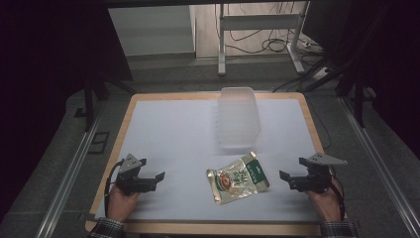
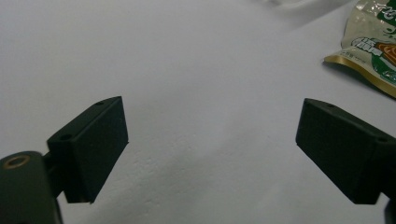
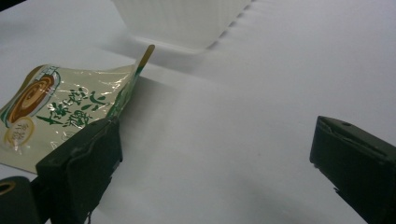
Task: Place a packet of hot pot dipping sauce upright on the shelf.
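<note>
A snack packet (image 1: 238, 178) lies flat on the table (image 1: 168, 134), just in front of a clear plastic tub (image 1: 239, 116), between the two hands. Both the left tongs (image 1: 159, 176) and the right tongs (image 1: 283, 176) stand apart, holding nothing. The packet looks light, crinkly and slick; I'd pinch its raised sealed edge.

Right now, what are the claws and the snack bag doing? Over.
Left claw open, empty. Right claw open, empty. Snack bag flat on the table between them, untouched. Clear tub behind it; nothing in the way.
</note>
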